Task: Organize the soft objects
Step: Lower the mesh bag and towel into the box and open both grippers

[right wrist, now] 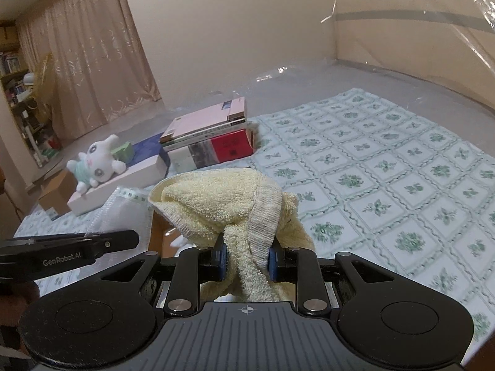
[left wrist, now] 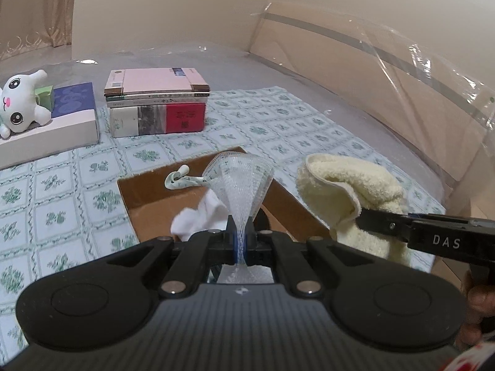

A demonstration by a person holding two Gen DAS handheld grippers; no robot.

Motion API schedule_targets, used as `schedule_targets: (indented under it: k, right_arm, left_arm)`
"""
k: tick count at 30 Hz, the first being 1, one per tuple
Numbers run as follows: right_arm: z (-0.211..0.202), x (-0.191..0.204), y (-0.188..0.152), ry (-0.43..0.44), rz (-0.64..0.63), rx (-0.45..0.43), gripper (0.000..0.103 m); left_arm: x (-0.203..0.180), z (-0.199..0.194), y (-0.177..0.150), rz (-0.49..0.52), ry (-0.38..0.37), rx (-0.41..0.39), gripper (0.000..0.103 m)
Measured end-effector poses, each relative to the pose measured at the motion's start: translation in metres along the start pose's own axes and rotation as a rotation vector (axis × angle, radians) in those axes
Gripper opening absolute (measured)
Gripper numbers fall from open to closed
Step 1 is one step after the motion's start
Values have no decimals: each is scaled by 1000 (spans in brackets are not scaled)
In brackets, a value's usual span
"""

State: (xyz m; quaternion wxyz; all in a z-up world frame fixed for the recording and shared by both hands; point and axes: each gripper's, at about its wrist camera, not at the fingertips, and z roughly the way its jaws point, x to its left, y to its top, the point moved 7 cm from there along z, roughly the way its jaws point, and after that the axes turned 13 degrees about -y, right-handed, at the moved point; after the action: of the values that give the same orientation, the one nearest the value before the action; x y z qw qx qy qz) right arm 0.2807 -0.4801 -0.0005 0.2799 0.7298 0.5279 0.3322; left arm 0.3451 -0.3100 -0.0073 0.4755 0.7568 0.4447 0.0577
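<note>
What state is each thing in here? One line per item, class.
Left hand-held gripper: shut on the mesh bag.
Right hand-held gripper: shut on the yellow towel.
Cardboard box: open, white cloth inside.
Plush toy: lying on a flat box.
Books: stacked.

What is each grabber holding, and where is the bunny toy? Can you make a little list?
left gripper: jaws shut on white mesh bag
right gripper: jaws shut on yellow towel
cardboard box: open, under the mesh bag, white cloth inside
plush bunny: lying on flat white box
books: stacked beside the bunny
</note>
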Motion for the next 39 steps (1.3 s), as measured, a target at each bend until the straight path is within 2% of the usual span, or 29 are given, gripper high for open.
schedule_targets:
  k: [8, 13, 20, 22, 24, 29, 39]
  right_arm:
    - [50, 4, 11, 27, 53, 53, 25]
    - [72, 7, 12, 63, 110, 105, 25]
    - [90, 10, 5, 19, 41, 129, 25]
    - [92, 14, 1, 9, 6, 133, 25]
    - [96, 17, -3, -3, -33, 135, 25]
    - [103, 24, -7, -5, -89, 136, 25]
    - [119, 37, -8, 3, -143, 164, 27]
  left_arm:
    - [29, 42, 2, -17, 30, 34, 3]
    - [38, 56, -4, -1, 47, 57, 7]
    - [41, 59, -9, 21, 62, 74, 24]
    - [42, 57, -9, 17, 66, 73, 33]
    - [42, 56, -9, 19, 68, 74, 38]
    - [42, 51, -8, 34, 80, 71, 43]
    - [52, 37, -2, 31, 101, 46, 46]
